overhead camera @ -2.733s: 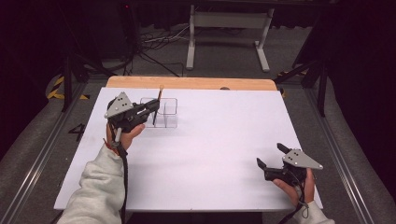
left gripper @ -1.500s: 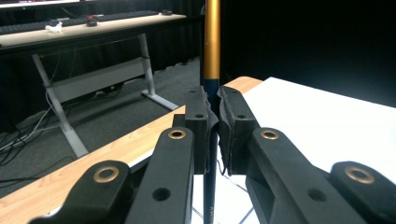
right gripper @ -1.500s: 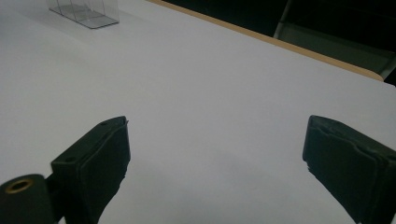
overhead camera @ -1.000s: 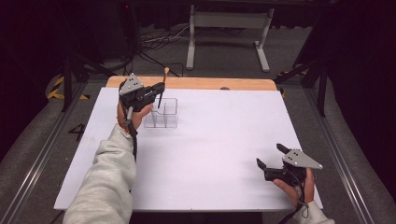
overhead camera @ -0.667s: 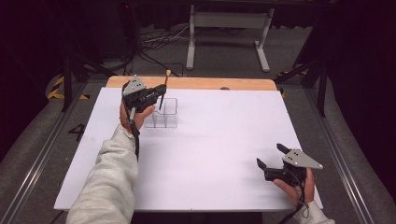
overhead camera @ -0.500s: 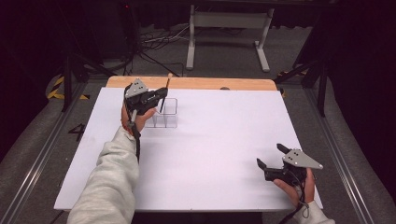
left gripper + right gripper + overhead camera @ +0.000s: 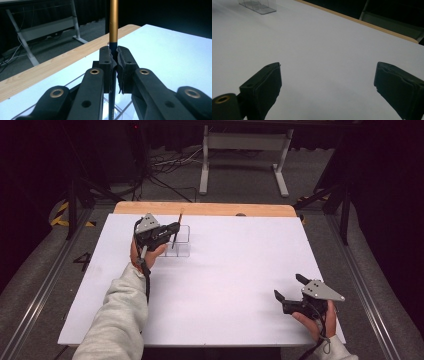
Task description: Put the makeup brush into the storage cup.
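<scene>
My left gripper (image 7: 171, 228) (image 7: 113, 60) is shut on a thin stick, a pencil or brush (image 7: 177, 225) (image 7: 113, 22) with a golden upper shaft and a dark lower part. The stick stands nearly upright, its lower end inside a clear plastic compartment box (image 7: 181, 242) (image 7: 126, 106) at the back left of the white table top (image 7: 225, 270). My right gripper (image 7: 287, 287) (image 7: 328, 82) rests near the front right corner, jaws wide open with nothing between them.
The clear box (image 7: 258, 5) appears far off in the right gripper view. A bare wooden strip (image 7: 210, 209) runs along the table's far edge. Beyond it stand a white metal frame (image 7: 245, 145) and cables on the dark floor.
My left gripper has sunk with the stick, bringing its lower end down into the clear box. The right gripper has stayed still.
</scene>
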Demonstrator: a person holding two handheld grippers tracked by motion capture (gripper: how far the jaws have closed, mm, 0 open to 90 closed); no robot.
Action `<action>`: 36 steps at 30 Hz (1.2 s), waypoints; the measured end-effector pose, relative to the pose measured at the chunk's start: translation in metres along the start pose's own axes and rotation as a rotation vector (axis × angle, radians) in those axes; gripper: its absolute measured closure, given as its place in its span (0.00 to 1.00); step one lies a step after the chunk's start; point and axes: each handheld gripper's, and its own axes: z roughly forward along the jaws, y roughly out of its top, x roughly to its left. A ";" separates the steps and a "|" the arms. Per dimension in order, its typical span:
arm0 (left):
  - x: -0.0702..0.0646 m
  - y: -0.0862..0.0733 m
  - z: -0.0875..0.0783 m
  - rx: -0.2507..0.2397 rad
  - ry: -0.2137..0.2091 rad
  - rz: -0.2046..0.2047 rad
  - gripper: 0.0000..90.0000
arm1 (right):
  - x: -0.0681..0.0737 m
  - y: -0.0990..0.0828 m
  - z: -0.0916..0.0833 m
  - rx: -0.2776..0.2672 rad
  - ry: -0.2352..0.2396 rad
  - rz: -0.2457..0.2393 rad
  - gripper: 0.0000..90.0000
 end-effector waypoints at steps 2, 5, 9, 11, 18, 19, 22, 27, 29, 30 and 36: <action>0.000 0.000 -0.002 -0.002 0.001 0.000 0.92 | 0.000 0.000 0.000 0.001 0.000 0.002 0.09; 0.003 -0.001 -0.004 -0.001 0.011 -0.005 0.92 | 0.000 0.000 0.000 0.002 0.000 0.002 0.09; 0.004 -0.003 -0.006 -0.004 0.017 -0.015 0.92 | 0.000 0.000 0.000 0.002 0.001 0.002 0.09; 0.005 -0.004 -0.006 -0.003 0.016 -0.013 0.92 | 0.000 0.000 0.000 0.002 0.001 0.002 0.09; 0.004 -0.008 -0.005 0.011 0.006 -0.012 0.92 | 0.000 0.000 0.000 0.003 0.002 0.002 0.09; 0.004 -0.008 -0.005 0.011 0.006 -0.012 0.92 | 0.000 0.000 0.000 0.003 0.002 0.000 0.09; 0.005 -0.008 -0.004 0.013 0.010 -0.015 0.92 | 0.000 0.000 0.000 0.003 0.001 0.002 0.09; 0.005 -0.008 -0.005 0.021 0.004 -0.008 0.92 | 0.000 0.000 0.000 0.002 0.002 0.001 0.09; 0.005 -0.008 -0.005 0.023 0.006 -0.005 0.91 | 0.000 0.000 0.000 0.003 0.002 0.001 0.09; 0.005 -0.007 -0.006 0.024 0.010 -0.003 0.90 | 0.000 0.000 0.000 0.003 0.003 0.001 0.09; 0.004 -0.006 -0.010 0.014 0.015 0.001 0.86 | 0.000 0.000 0.000 0.003 0.003 -0.001 0.09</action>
